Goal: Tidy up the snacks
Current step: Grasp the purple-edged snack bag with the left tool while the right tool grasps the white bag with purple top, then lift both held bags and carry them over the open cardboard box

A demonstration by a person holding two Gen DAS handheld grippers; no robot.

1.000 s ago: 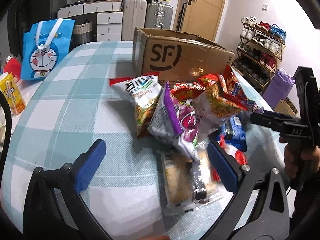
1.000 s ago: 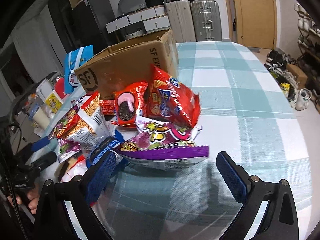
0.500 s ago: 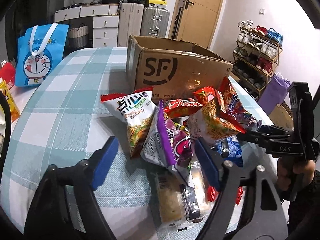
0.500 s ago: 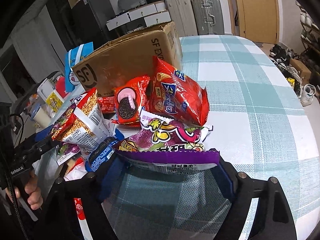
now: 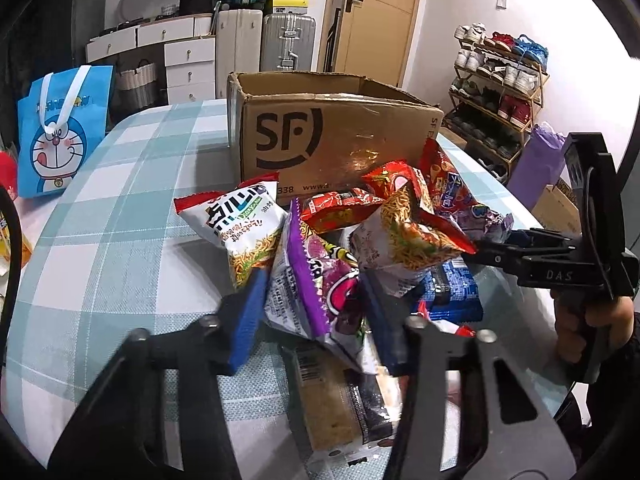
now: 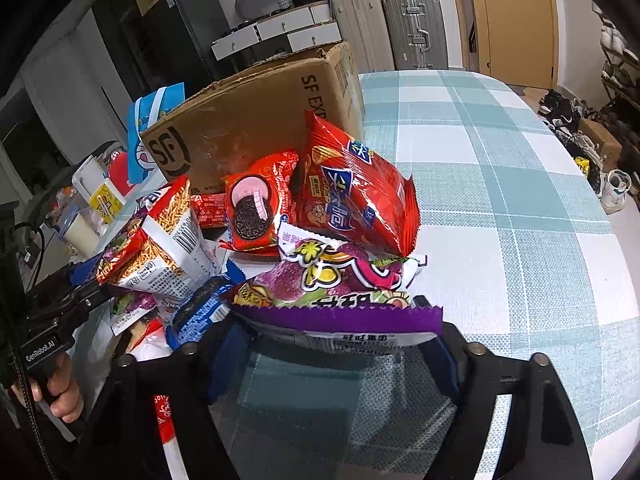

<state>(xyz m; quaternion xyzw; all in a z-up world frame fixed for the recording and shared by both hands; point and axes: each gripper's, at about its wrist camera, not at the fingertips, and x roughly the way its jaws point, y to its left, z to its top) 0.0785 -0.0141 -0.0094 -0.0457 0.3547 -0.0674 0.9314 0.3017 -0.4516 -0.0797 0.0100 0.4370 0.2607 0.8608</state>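
A pile of snack bags lies on the checked table in front of an open SF cardboard box [image 5: 332,136], also in the right wrist view [image 6: 248,128]. My left gripper [image 5: 316,312] has its blue pads on either side of a purple-and-white snack bag [image 5: 312,280], closing on it. My right gripper [image 6: 336,344] straddles another purple snack bag [image 6: 340,292], its pads at the bag's two ends. Around them lie a noodle-snack bag [image 5: 244,220], a red chip bag [image 6: 352,196], a red Oreo pack [image 6: 252,208] and a blue pack [image 5: 452,292].
A blue Doraemon bag [image 5: 60,132] stands at the table's far left. Clear-wrapped biscuit bars [image 5: 332,400] lie near the front edge. Suitcases, drawers and a shoe rack [image 5: 500,92] stand beyond the table. The checked tablecloth [image 6: 520,200] stretches right of the pile.
Both grippers moved forward into the pile and narrowed: the left one around the purple-and-white bag, the right one around the other purple bag.
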